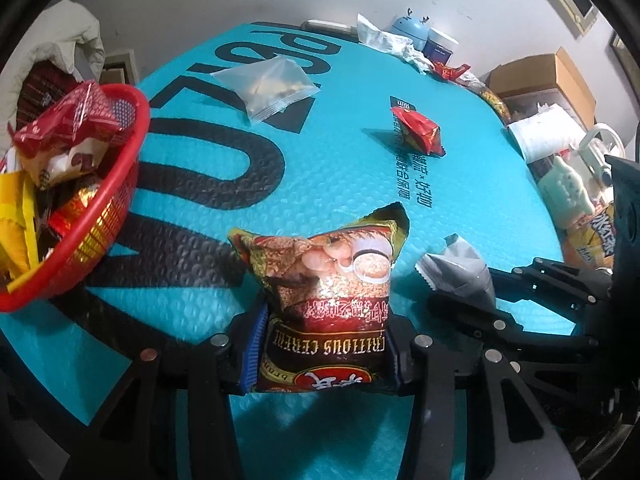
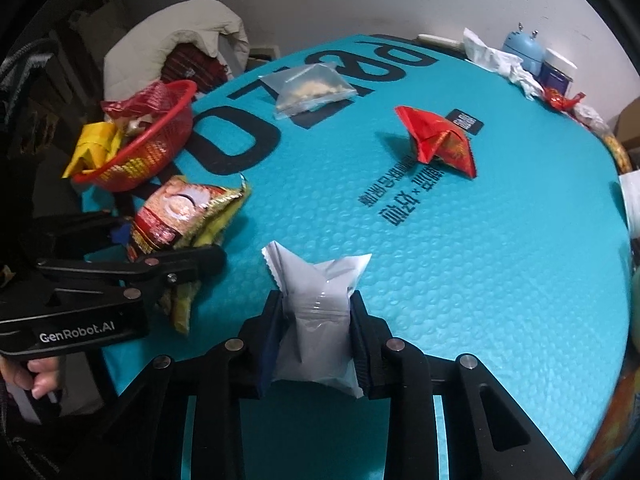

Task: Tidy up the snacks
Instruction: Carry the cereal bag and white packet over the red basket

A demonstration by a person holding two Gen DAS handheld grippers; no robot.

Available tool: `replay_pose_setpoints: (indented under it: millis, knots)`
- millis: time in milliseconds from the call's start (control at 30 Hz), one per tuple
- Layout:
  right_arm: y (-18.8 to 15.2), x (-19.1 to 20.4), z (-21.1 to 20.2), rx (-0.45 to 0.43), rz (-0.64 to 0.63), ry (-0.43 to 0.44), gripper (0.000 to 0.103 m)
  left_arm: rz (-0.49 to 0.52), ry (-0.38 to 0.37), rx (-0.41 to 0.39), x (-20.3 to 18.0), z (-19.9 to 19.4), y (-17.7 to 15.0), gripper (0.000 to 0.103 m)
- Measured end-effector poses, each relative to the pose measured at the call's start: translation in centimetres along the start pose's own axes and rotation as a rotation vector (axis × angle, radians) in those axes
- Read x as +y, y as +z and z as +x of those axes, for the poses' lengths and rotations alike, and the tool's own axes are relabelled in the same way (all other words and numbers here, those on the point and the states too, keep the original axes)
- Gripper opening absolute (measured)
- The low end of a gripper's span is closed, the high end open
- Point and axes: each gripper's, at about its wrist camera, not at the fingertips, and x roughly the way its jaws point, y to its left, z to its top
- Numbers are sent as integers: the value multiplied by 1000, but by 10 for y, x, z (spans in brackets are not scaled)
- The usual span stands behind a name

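My left gripper (image 1: 324, 332) is shut on a brown-and-red cereal packet (image 1: 324, 280), pinched at its lower half just above the teal mat (image 1: 340, 184). To its right, my right gripper (image 2: 316, 312) is shut on a grey-white sachet (image 2: 320, 280), whose sides crumple between the pads. A red basket (image 1: 120, 184) holding several snack packets stands at the mat's left edge. Farther back lie a clear bag of snacks (image 2: 312, 88) and a red packet (image 2: 440, 140). In the right wrist view the left gripper (image 2: 192, 256) and its cereal packet (image 2: 176, 212) show at the left.
Crumpled paper (image 1: 384, 40), a blue round gadget (image 1: 412, 28) and a jar (image 1: 440, 46) sit at the mat's far edge. A cardboard box (image 1: 540, 80) and clutter crowd the right side. A white padded coat (image 2: 180, 32) lies behind the basket. A hand (image 2: 40, 380) holds the left gripper.
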Motion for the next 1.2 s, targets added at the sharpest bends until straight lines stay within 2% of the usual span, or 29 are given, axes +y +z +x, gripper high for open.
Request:
replay_pose_setpoints:
  millis: [267,867,1200]
  knots:
    - [16,10,-15,-36,-40,50,31,-49,8,-66,10,-30,1,46]
    - [91,69,-37,-186,-196,164,31,-129,143,-281,60,-113,24,47]
    - [122,104,-25,-198,-269,238,31,-162,211,-345,92,-137,37,47]
